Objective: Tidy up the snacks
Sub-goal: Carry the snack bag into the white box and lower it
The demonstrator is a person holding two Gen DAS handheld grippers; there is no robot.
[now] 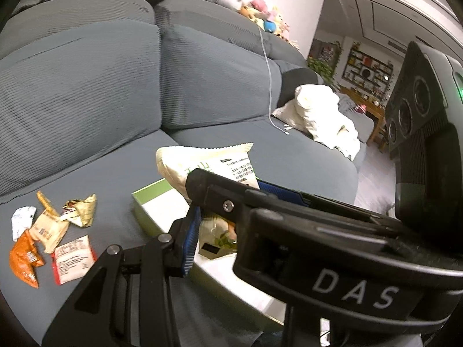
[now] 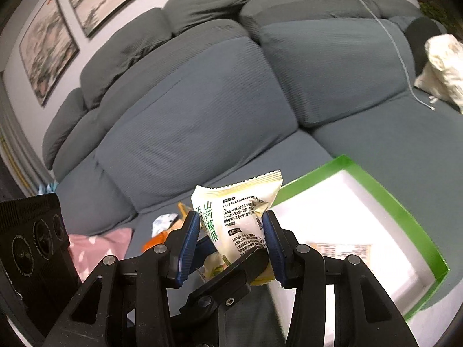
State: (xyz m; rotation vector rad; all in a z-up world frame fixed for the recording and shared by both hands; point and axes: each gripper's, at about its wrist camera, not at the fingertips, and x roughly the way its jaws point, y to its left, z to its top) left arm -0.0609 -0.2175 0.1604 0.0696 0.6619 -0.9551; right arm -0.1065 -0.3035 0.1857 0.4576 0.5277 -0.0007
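Here, a grey-blue sofa (image 2: 202,110) fills both views. On its seat lies a shallow green-edged box (image 2: 385,196) with a white floor; one flat labelled packet (image 2: 341,250) rests inside it. To the left of the box, loose snack wrappers (image 1: 52,231) in orange, cream and red-and-white are scattered on the cushion. A crumpled white cloth (image 1: 321,115) and a thin white cable (image 1: 269,72) lie farther along the seat, soft toys (image 1: 260,8) sit on the backrest, and framed pictures (image 2: 49,46) hang on the wall.

Both tools close on one cream snack pouch (image 2: 240,217), held above the near edge of the box. The right gripper (image 2: 231,240) pinches it between its blue pads, jaws part-way closed, with the pouch standing upright and its serrated top edge uppermost. The left gripper (image 1: 225,202) crosses from the side and clamps the same pouch lower down; its black finger blocks much of the pouch in the left wrist view.

The pouch bears green Chinese characters, "山药葛根", and small black print that is too fine to read. The letters "DAS" are legible on the right tool's body.
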